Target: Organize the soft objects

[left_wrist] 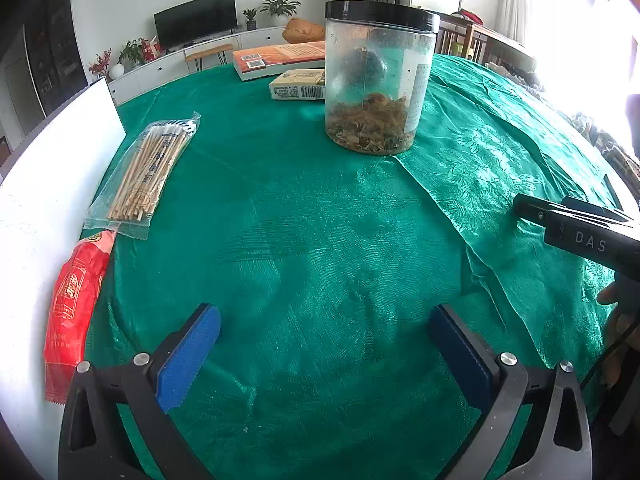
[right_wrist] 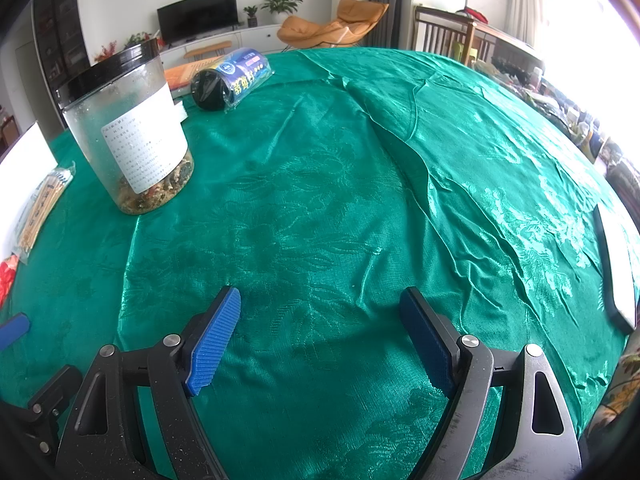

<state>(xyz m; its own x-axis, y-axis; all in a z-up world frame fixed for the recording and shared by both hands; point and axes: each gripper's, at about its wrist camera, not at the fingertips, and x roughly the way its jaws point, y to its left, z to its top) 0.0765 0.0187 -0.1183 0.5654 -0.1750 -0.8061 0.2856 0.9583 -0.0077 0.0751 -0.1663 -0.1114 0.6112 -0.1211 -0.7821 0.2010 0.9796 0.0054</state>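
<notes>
Both grippers hover over the green cloth (right_wrist: 320, 208).
Left gripper (left_wrist: 324, 340) and right gripper (right_wrist: 320, 332) level, jaws wide apart, holding nothing.

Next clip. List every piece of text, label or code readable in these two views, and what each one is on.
"DAS": white letters on the right claw's black body, seen in the left wrist view.
Red packet: printing too blurred to read.
Skewer bag: print unreadable.
Jar label: lines too small.
Blue roll: characters blurred.
Boxes: barcode and QR codes, unreadable.
</notes>
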